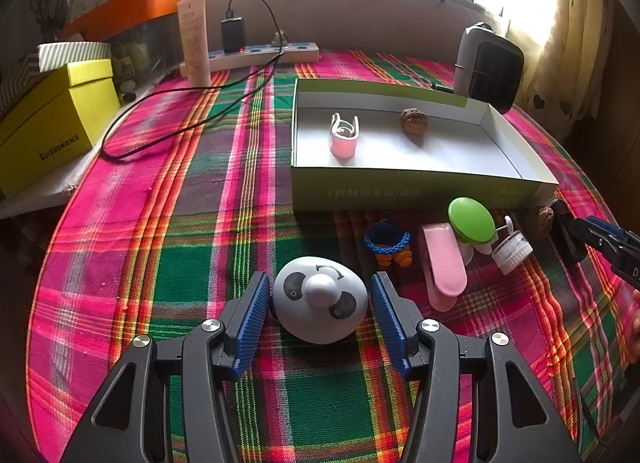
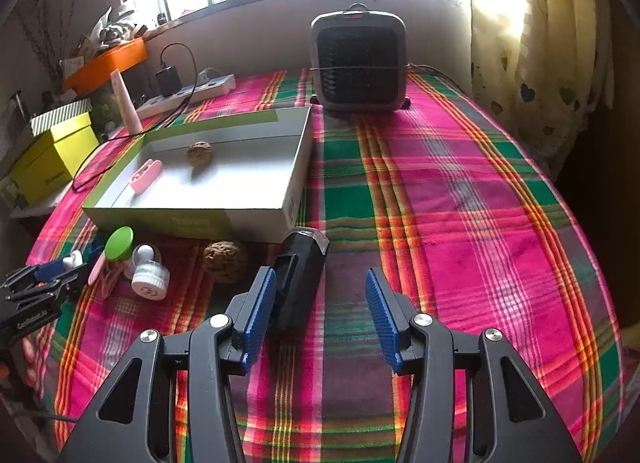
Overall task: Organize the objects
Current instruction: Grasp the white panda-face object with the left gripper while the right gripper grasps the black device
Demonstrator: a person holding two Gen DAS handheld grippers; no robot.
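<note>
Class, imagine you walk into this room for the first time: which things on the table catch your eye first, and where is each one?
The bright pink, green and orange plaid tablecloth covers the whole table. Near the front, a white egg-shaped panda-face toy lies between the open blue-padded fingers of the left gripper. Behind it, the shallow white cardboard box with green sides holds a small pink clip and a brown walnut.

Left of the open cardboard box [image 1: 420, 187] the plaid-covered counter [image 1: 200, 243] lies bare (only a black cable [image 1: 160, 123] loops there). Along the box's near wall crowd a pink stapler [image 1: 442, 263], green-capped bottle [image 1: 472, 223], walnut [image 2: 224, 259] and black flashlight [image 2: 300, 275]; right of the box, bare cloth.
</note>
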